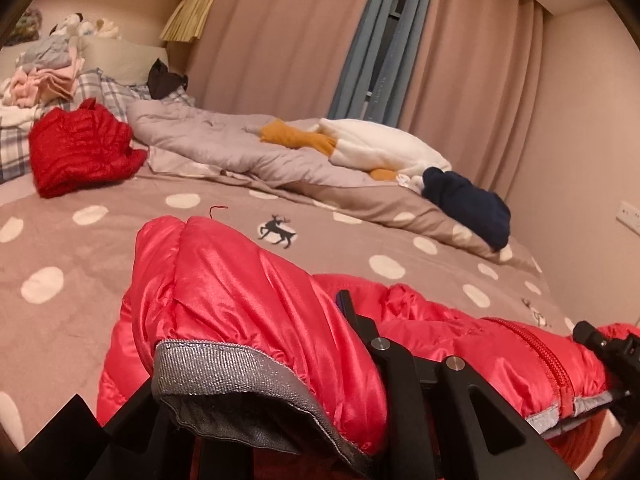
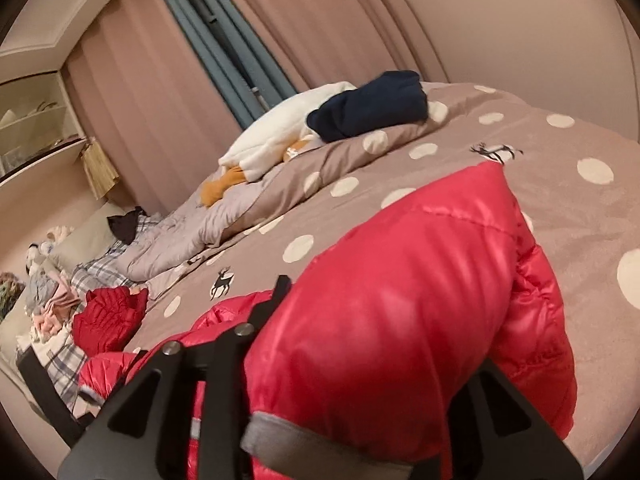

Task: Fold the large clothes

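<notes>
A red puffer jacket [image 1: 248,280] with a grey cuff [image 1: 224,376] lies at the near edge of the bed. My left gripper [image 1: 260,364] is shut on its left sleeve, which bulges between the fingers and hides the left fingertip. The jacket's zipper [image 1: 548,360] runs to the right, where the right gripper's tip [image 1: 600,340] shows. In the right wrist view, my right gripper [image 2: 376,344] is shut on the jacket's other sleeve [image 2: 420,300], whose grey cuff [image 2: 280,436] hangs near the lens. The jacket hides the right finger.
The bed has a taupe polka-dot cover [image 1: 80,280]. A folded red jacket [image 1: 80,148] sits far left by stacked clothes [image 1: 44,80]. A grey duvet [image 1: 224,140], white and orange plush [image 1: 380,144] and navy garment [image 1: 468,204] lie along the curtain side.
</notes>
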